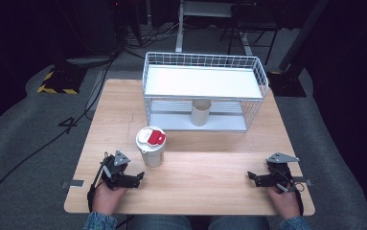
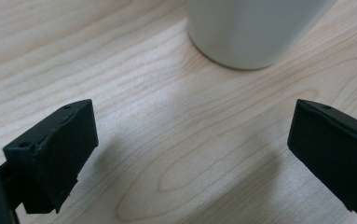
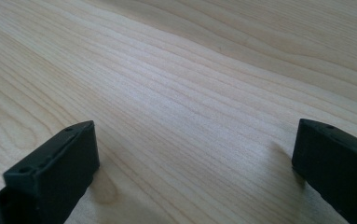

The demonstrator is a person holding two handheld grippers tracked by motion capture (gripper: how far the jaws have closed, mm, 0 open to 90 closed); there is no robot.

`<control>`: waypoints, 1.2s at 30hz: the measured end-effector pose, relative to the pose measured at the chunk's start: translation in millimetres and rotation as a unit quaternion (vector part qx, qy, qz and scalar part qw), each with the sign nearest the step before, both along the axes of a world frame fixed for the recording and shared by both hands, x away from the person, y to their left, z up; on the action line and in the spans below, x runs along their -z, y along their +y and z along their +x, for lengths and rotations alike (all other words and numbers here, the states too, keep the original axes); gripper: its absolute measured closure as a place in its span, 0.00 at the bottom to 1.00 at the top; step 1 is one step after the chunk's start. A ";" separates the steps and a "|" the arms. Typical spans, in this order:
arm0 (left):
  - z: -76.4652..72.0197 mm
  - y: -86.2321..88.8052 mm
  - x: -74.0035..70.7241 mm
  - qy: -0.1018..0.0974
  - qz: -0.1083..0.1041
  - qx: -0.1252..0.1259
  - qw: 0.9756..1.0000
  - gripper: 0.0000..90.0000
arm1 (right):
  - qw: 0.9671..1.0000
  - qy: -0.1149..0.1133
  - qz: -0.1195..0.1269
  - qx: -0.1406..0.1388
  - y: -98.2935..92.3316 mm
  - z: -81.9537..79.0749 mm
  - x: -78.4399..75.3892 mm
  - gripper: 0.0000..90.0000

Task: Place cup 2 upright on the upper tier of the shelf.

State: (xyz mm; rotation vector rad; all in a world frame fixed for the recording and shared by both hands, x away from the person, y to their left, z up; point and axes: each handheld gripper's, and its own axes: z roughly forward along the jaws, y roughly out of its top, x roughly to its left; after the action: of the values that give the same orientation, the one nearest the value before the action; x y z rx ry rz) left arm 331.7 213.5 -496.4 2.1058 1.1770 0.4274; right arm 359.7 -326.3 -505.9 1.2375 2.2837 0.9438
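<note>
A white cup with a white and red lid [image 1: 152,146] stands upright on the wooden table [image 1: 205,167], left of centre. My left gripper [image 1: 140,176] lies just below and left of it, open, jaws pointing right; in the left gripper view the cup's base [image 2: 255,32] is a short way ahead of the open gripper [image 2: 190,154]. My right gripper [image 1: 250,177] rests near the table's right front, open, with bare wood between its jaws [image 3: 195,158]. A tan cup [image 1: 200,112] stands on the lower shelf of the white wire rack [image 1: 205,91].
The wire rack takes up the table's back half; its upper shelf [image 1: 200,81] is bare. Cables [image 1: 37,148] run over the grey floor at the left. Dark equipment and table legs stand behind the table.
</note>
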 end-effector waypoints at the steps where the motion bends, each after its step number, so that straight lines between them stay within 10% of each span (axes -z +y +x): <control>1: 0.0 0.0 0.0 0.000 0.000 0.000 1.000 0.02 | 1.000 0.000 0.000 0.000 0.0 0.0 0.0 0.01; 14: -4.8 -4.1 -20.9 -0.069 -0.064 0.025 0.995 0.02 | 1.000 0.001 0.001 0.003 0.7 0.4 0.1 0.01; 28: 8.4 -22.7 -27.9 -0.118 -0.143 0.061 0.981 0.00 | 1.000 0.001 0.001 0.003 0.8 0.4 0.1 0.01; 36: 20.0 -31.4 -24.1 -0.129 -0.157 0.063 0.977 0.00 | 1.000 0.000 0.001 0.003 0.8 0.4 0.1 0.01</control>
State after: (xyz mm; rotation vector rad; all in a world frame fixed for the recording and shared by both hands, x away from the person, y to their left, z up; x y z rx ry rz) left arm 351.6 182.1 -472.3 1.7799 0.8905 0.4119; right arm 360.1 -325.5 -506.0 1.2456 2.2787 0.9439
